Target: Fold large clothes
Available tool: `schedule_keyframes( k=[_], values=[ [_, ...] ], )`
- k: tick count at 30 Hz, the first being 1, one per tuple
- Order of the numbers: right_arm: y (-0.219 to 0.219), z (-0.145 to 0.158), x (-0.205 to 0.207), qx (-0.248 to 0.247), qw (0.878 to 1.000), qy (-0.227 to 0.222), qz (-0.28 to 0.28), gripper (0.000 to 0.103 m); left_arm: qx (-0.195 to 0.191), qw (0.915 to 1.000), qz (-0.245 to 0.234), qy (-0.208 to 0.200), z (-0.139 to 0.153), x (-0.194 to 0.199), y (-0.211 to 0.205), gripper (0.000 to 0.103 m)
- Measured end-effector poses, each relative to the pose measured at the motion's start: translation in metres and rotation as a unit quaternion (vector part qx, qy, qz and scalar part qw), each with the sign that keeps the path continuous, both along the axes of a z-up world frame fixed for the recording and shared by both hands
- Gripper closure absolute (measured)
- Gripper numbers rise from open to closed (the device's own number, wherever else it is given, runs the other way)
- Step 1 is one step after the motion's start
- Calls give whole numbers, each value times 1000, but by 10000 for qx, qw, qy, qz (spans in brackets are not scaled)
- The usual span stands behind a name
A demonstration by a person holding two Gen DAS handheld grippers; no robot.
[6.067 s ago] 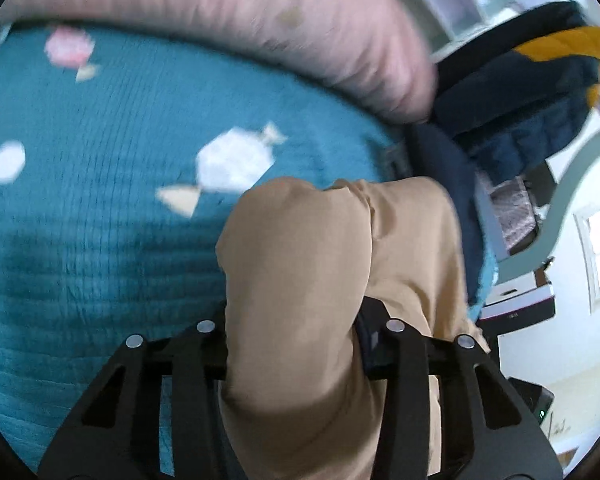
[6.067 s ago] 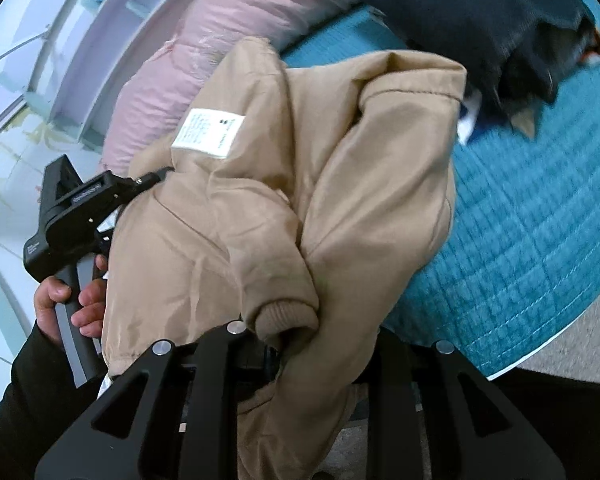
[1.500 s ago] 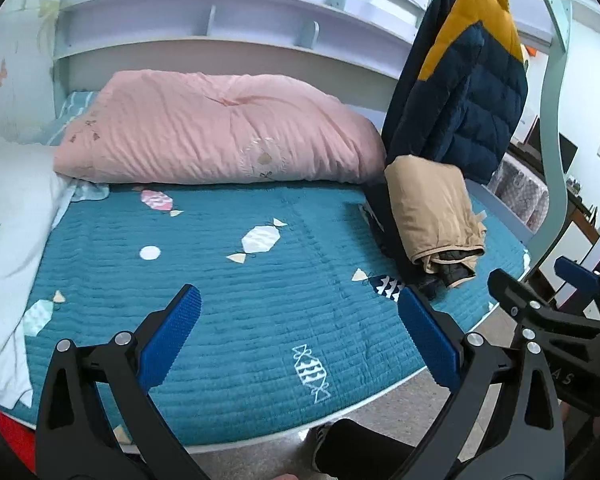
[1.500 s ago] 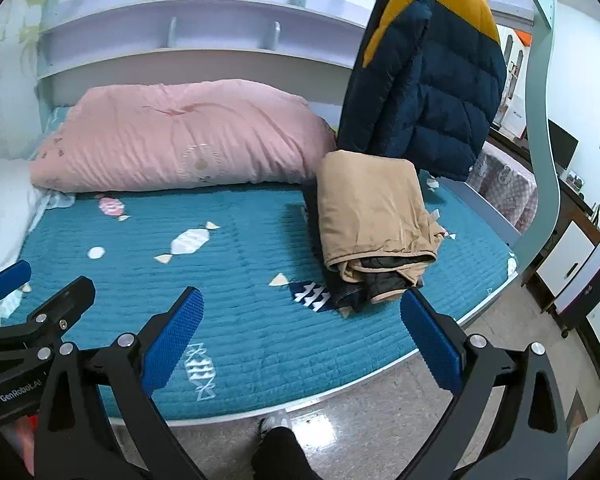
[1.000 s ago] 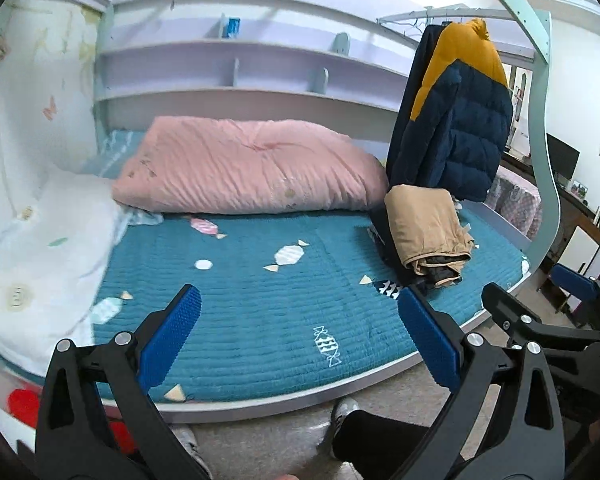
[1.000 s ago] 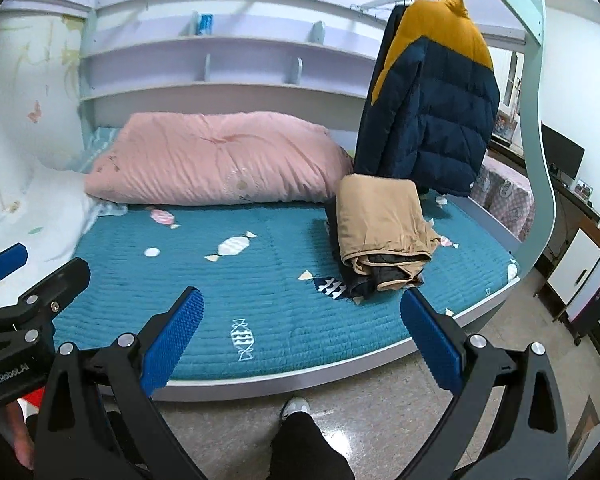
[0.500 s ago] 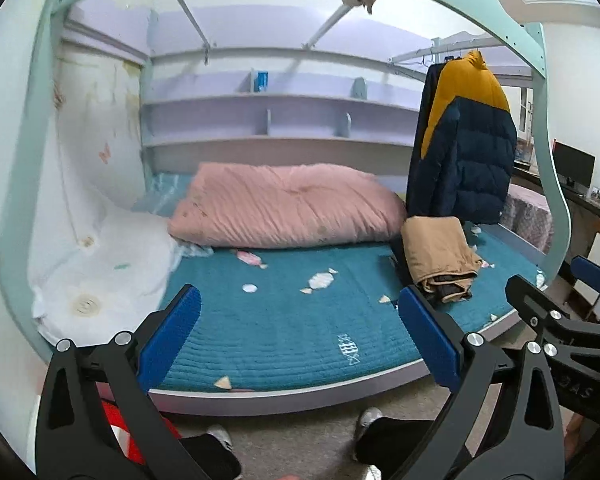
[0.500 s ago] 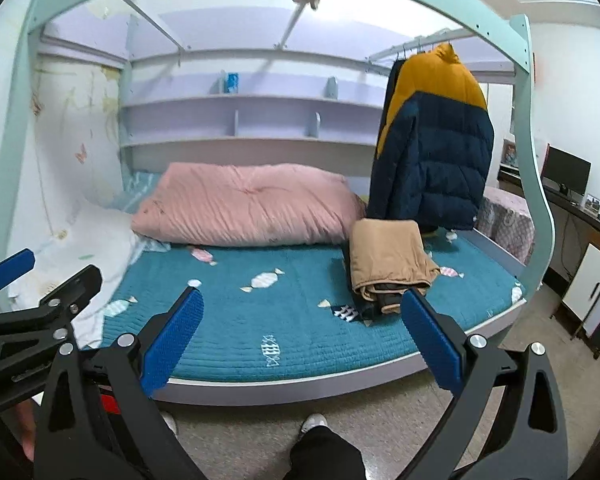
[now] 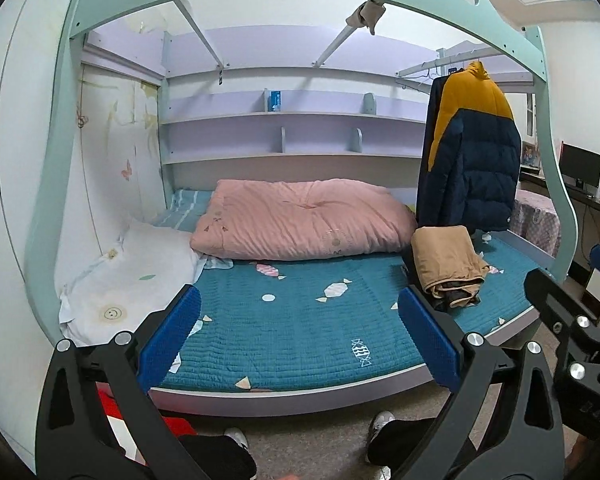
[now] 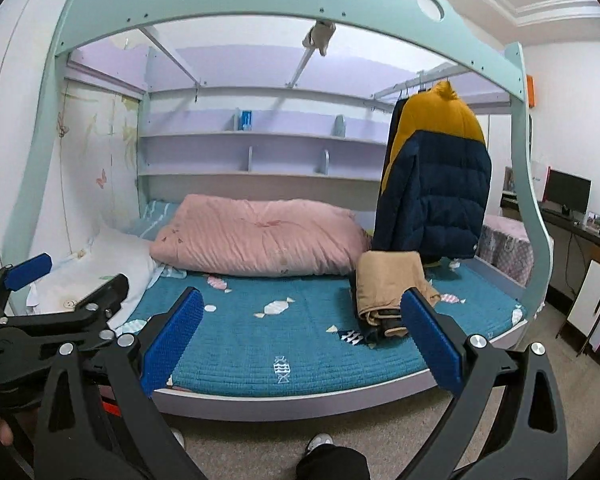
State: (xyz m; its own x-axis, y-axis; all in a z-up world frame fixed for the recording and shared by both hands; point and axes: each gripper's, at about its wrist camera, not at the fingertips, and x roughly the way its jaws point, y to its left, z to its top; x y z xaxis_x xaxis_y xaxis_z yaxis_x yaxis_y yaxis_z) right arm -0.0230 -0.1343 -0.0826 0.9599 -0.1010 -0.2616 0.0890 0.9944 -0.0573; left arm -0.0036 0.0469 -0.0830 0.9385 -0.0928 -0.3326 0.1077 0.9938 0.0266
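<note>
1. Folded tan garment [image 9: 446,258] lay on the right half of the teal bedspread [image 9: 300,332], stacked on a darker folded piece whose edge showed beneath it, just below the hanging navy and yellow puffer jacket [image 9: 468,164].
2. My left gripper [image 9: 298,336] was released, its blue pads wide apart with nothing between them, held off the bed over the floor.
3. My right gripper [image 10: 300,336] was likewise spread and empty, also well back from the mattress edge.
4. From both tongs the tan bundle lay ahead and to the right; in the right wrist view [image 10: 392,292] it sat just behind the right-hand blue pad, while in the left wrist view it stood beyond that gripper's right-hand pad, near the foot end of the bed.
5. Its long axis ran from the front edge of the bed back toward the pink duvet [image 9: 304,220], with the rolled fold end facing me.
6. I judged the right gripper the nearer one to the bundle, since it stood on that side and the left gripper showed at the far left in its view [image 10: 28,320].
7. By my reading the tan piece was already folded and put away, and any next garment would call for a fresh reach, perhaps toward the puffer jacket.
</note>
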Motion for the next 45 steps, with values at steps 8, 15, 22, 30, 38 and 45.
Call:
schedule_keyframes(
  k=[8, 15, 22, 30, 38, 45],
  values=[
    [7, 1, -6, -206, 9995, -129, -185, 7, -176, 9998, -31, 21, -8, -7, 10, 4],
    [15, 3, -5, -256, 9994, -107, -204, 7, -227, 9997, 35, 10, -5, -7, 22, 4],
    [15, 8, -8, -255, 9994, -213, -126, 7, -286, 9992, 234, -160, 5, -10, 33, 4],
    [3, 10, -15, -173, 9992, -311, -167, 7, -197, 9987, 234, -400, 12, -18, 29, 4],
    [-8, 9, -17, -89, 9991, -341, -217, 7, -34, 9983, 231, -533, 17, -20, 18, 4],
    [-15, 9, -17, -11, 9991, -323, -261, 7, 45, 9982, 203, -563, 17, -20, 11, 4]
  ],
)
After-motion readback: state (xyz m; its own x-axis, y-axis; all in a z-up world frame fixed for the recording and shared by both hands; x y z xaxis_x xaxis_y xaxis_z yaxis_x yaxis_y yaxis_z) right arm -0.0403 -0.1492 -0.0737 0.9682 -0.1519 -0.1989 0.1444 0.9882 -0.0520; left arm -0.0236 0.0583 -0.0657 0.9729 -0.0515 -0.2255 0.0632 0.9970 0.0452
